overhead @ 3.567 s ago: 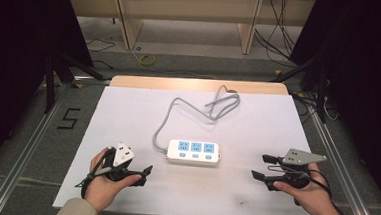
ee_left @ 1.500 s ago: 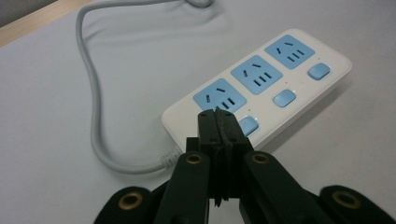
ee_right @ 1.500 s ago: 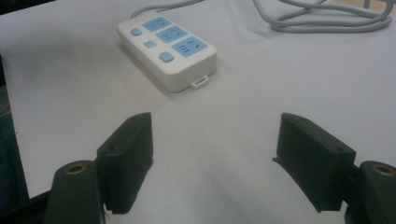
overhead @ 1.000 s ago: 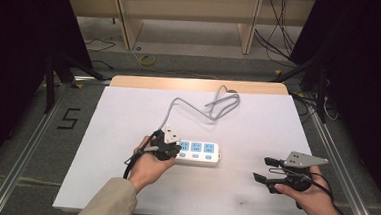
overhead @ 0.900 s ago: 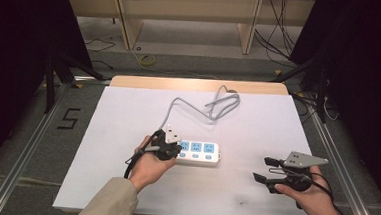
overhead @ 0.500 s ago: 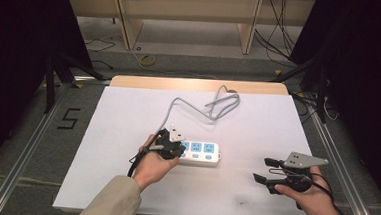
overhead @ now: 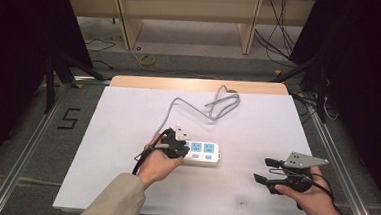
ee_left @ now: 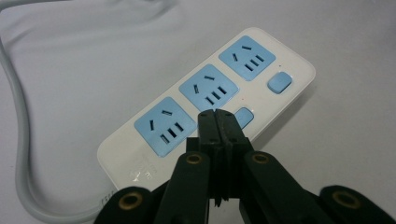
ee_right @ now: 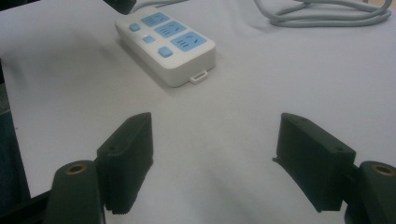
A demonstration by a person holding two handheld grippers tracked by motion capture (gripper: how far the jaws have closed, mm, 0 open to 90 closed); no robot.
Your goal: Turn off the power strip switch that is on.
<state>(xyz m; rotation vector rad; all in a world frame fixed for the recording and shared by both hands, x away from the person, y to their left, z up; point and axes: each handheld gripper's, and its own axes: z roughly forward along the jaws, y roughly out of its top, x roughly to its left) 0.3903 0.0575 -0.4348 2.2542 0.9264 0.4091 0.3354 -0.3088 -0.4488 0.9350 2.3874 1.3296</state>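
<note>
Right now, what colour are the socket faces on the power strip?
Light blue, on a white power strip; the left gripper view shows it best.

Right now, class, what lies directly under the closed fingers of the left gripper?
The white power strip. The left gripper, fingers pressed together, sits over its middle blue button, covering part of it. Whether the tips touch the button is hidden.

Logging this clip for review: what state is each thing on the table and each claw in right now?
Power strip: flat on the table, all three blue sockets empty.
Middle switch: tip of the shut claw right at it; whether it is pressed cannot be told.
End switch: untouched.
Grey cable: loose, looped behind the strip.
Left claw: shut, nothing between the jaws.
Right claw: open, empty, apart from the strip.
</note>
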